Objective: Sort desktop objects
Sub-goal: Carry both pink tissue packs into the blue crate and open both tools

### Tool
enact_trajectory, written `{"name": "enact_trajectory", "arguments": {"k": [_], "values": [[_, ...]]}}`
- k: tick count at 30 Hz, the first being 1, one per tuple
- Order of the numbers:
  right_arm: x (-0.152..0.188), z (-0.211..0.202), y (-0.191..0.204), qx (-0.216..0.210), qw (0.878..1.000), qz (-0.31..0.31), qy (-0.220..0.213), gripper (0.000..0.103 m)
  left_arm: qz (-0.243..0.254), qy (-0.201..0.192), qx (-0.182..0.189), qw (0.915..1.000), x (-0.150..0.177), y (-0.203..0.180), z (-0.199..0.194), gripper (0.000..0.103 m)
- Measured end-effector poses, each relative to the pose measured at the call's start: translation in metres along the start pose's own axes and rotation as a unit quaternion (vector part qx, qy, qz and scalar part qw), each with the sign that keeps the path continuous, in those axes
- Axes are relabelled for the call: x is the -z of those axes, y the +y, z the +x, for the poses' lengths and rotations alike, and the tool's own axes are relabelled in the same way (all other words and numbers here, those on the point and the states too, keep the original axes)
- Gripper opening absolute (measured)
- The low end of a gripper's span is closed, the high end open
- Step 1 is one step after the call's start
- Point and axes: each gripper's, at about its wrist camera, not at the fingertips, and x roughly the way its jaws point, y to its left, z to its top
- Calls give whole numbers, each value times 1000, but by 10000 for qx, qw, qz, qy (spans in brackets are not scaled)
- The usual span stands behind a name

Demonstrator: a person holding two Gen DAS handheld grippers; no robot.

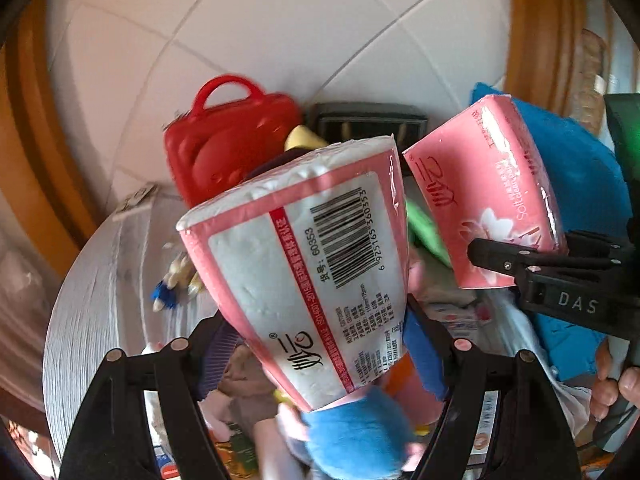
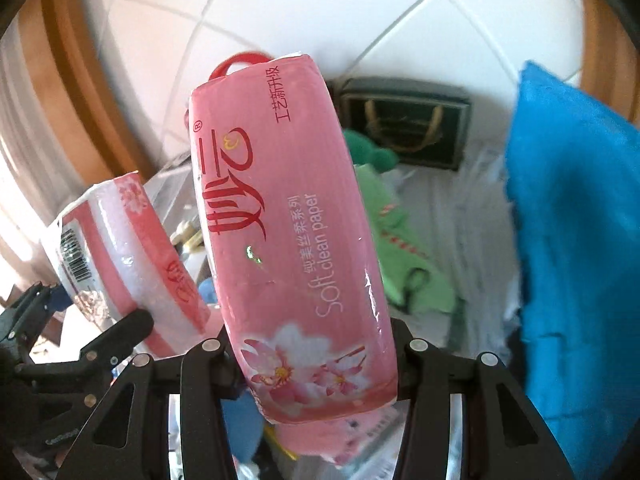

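above cluttered table [image 1: 92, 280], left gripper [image 1: 316, 344] and right gripper [image 2: 316, 350] jaws each clamp a tissue pack [image 1: 304, 256].

Two pink-and-white tissue packs [image 2: 296, 240] with blossom print, red case [image 1: 228, 140], blue cloth [image 2: 576, 240], green plush [image 2: 392, 240].

Left gripper [image 1: 316, 344]: matte black angular linkage arms, round silver rivets at the joints, labels on the inner faces. Right gripper [image 2: 316, 344]: same black build, white "DAS" lettering on its body, a green glow on the housing. Bare-skinned hand [image 1: 616, 392] with a black cable beside the fingers.
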Motion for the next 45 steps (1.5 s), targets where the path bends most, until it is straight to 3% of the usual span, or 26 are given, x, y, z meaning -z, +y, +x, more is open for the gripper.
{"name": "enact_trajectory", "arguments": {"k": [13, 23, 32, 37, 40, 45], "values": [[9, -131, -71, 933, 9878, 683, -1042, 48, 681, -507, 853, 9927, -37, -104, -37, 76], [27, -229, -151, 1814, 9624, 1301, -1550, 48, 1206, -829, 1506, 9777, -78, -212, -66, 76], [43, -253, -241, 2499, 9440, 1662, -1369, 49, 1629, -733, 1866, 9661, -97, -319, -70, 76], [51, -248, -290, 2693, 9418, 1686, -1103, 49, 1878, -516, 1770, 9647, -101, -369, -58, 76], [53, -242, -314, 2841, 9386, 1723, -925, 49, 1906, -243, 1965, 9615, -103, -389, -48, 76], [61, -235, -336, 2994, 9340, 1793, -761, 49, 2128, -131, 1912, 9581, -98, -415, -42, 76]]}}
